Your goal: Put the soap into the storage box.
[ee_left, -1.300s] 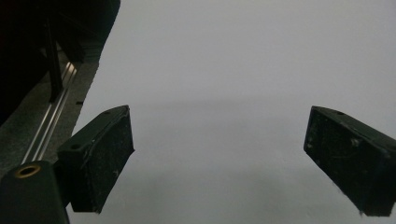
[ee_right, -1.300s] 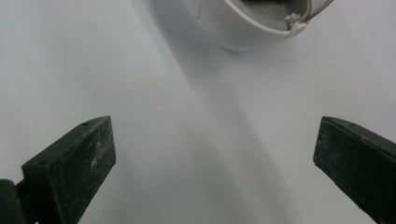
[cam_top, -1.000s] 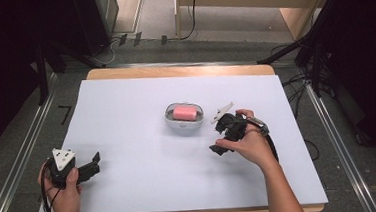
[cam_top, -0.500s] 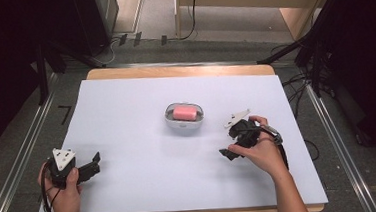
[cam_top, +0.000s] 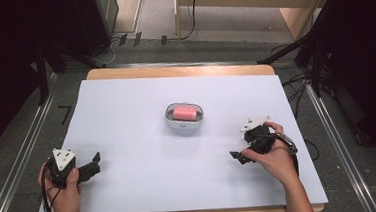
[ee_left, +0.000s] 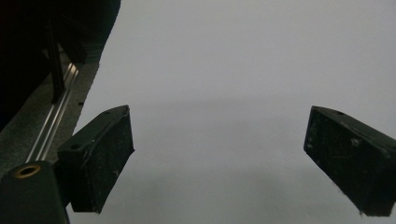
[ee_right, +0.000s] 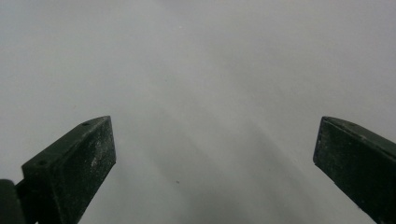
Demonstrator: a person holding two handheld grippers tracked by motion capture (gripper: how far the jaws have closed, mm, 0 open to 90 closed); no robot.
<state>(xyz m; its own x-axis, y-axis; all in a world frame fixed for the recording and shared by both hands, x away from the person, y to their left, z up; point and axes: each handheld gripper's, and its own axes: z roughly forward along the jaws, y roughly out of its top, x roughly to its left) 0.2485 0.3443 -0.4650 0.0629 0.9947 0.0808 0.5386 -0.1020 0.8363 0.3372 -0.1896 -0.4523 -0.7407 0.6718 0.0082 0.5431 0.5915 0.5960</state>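
No readable text, label or number shows anywhere.

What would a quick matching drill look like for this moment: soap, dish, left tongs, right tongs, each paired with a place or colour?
Things:
1. soap
2. dish
3. left tongs
4. right tongs

Descriptions:
A. open, at the table's near left corner
B. pink, lying in the container
C. open, near right of the dish, apart from it
D. white-grey, mid-table

Pairs: 1-B, 2-D, 3-A, 4-C
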